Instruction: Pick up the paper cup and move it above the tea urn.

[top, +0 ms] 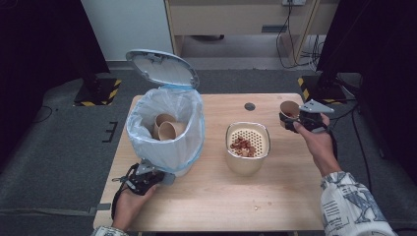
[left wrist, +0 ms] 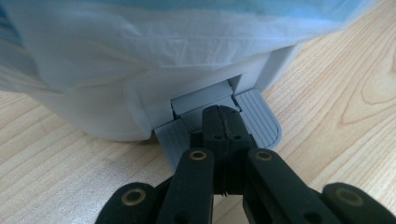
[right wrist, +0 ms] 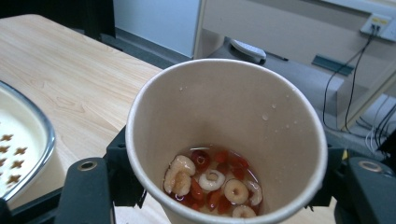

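Observation:
A white pedal bin (top: 164, 142) with a pale blue liner stands at the table's left, its lid (top: 162, 68) up. Two empty paper cups (top: 167, 129) lie inside. My left gripper (top: 147, 178) (left wrist: 223, 119) is shut, its tips resting on the bin's grey pedal (left wrist: 259, 119). My right gripper (top: 301, 120) (right wrist: 224, 186) is shut on a paper cup (top: 289, 109) (right wrist: 224, 107), held upright above the table's far right. The cup holds liquid with red and pale food pieces (right wrist: 212, 182). A cream bowl with a perforated strainer insert (top: 247, 147) (right wrist: 21, 140) stands mid-table with reddish bits in it.
The wooden table (top: 221, 196) has a round cable hole (top: 250, 106) near its far edge and a small crumb (top: 255, 208) near the front. Black stands (top: 93, 73) flank the table on the floor, and a cabinet with cables (top: 295, 34) lies beyond.

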{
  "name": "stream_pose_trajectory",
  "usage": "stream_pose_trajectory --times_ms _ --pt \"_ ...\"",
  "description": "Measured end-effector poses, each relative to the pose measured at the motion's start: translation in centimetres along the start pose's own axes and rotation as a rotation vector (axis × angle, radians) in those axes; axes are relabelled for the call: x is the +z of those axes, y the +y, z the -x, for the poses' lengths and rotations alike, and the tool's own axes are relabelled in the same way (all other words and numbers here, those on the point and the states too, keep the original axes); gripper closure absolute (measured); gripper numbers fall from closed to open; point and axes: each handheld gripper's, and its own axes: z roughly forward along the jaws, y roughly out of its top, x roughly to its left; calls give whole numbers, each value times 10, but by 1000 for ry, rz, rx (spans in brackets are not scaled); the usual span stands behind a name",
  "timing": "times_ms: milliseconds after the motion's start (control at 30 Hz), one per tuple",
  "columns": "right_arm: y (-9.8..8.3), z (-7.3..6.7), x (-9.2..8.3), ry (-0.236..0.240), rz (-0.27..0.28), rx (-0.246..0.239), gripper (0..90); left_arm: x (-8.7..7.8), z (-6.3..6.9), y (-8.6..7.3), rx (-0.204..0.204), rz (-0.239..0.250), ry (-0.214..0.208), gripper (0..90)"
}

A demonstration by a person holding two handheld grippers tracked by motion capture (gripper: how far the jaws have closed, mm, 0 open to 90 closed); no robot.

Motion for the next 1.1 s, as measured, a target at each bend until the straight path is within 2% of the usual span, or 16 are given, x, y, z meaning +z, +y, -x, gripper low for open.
stream_pose_trajectory --times_ms 133,200,367,700,1100 --pt "8 0 15 12 21 -54 331 0 0 0 -7 1 -1 900" --pt "10 0 17 14 26 -67 332 0 0 0 1 0 0 900" --pt "20 -1 26 38 57 -111 334 0 0 0 -8 2 1 900" --pt "30 -4 27 57 112 -179 334 0 0 0 -7 2 1 900" --pt "32 -14 30 82 167 -304 334 0 0 0 -8 2 1 900"
